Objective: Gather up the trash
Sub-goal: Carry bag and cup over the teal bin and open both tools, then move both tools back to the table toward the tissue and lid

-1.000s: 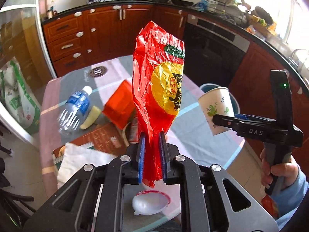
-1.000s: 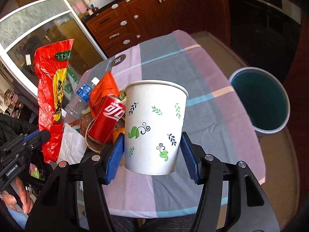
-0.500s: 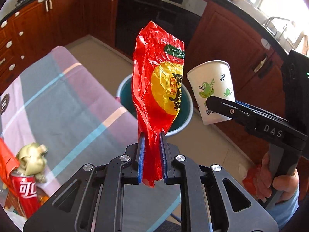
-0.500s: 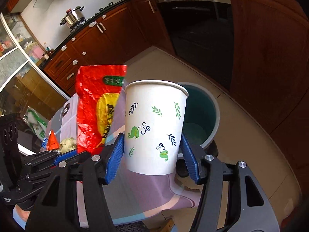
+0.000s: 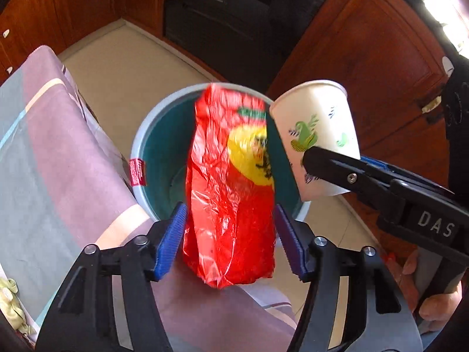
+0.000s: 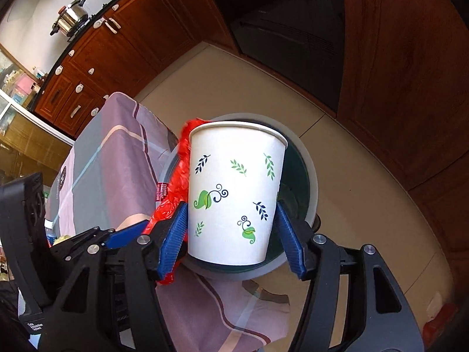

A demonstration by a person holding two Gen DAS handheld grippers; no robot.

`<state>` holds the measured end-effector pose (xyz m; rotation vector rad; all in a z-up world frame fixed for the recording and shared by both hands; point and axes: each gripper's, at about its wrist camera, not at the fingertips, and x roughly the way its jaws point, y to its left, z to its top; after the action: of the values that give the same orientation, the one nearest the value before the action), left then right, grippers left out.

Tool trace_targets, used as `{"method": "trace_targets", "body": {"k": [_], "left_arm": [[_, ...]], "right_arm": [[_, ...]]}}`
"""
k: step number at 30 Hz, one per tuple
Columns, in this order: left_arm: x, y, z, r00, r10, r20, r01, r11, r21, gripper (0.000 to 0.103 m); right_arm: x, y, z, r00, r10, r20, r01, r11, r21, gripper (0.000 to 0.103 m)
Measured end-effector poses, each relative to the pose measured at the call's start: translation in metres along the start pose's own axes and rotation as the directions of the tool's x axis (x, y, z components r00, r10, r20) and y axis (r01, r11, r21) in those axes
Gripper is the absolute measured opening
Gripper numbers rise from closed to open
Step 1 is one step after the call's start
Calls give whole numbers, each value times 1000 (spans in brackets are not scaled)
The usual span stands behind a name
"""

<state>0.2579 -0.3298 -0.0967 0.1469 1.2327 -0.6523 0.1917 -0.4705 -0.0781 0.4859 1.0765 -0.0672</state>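
We note the left gripper [image 5: 230, 240] with jaws opening, its blue pads clear of the red wrapper [image 5: 231, 193], which hangs over the teal bin [image 5: 152, 146]. The right gripper [image 6: 231, 234] is likewise opening around the paper cup [image 6: 234, 193], also above the bin, beside the clothed table [image 5: 58, 161].

Bright daylight comes in from the top right of the left wrist view and washes that corner out to white. The red wrapper [image 5: 228, 193] looks smeared and blurry. The paper cup [image 6: 234, 193] is sharp and evenly lit. Both views bend round like a fishbowl, with black corners. The wooden cabinets [image 6: 410, 94] look dark, with a soft shine.
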Motion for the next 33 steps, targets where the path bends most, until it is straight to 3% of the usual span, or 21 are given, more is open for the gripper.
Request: {"method": "trace_targets", "body": {"k": [2,6,10,23,33], "left_arm": [[-6,3,2,1000,22,15,-22,1000,6,77],[-15,9,3,999,34,29,-34,999,-7,86],[-25,12,-6,998,39,44,-38,999,-20,98],[-67,19,-48,997,44,68,-39,996,-80,99],[-141,28,-107,986,65,156,-53,995,-82,99]], "right_arm": [[2,-1,2,1000,5,-5,-5,1000,3,79],[-2,0,-1,1000,-11,-1,11,1000,-3,86],[-10,0,-7,1000,-14,13,14,1000,11,86],[-51,32,-33,998,-28,52,31,999,-41,86],[-97,82,-81,994,29,106,-16,992,-127,93]]}}
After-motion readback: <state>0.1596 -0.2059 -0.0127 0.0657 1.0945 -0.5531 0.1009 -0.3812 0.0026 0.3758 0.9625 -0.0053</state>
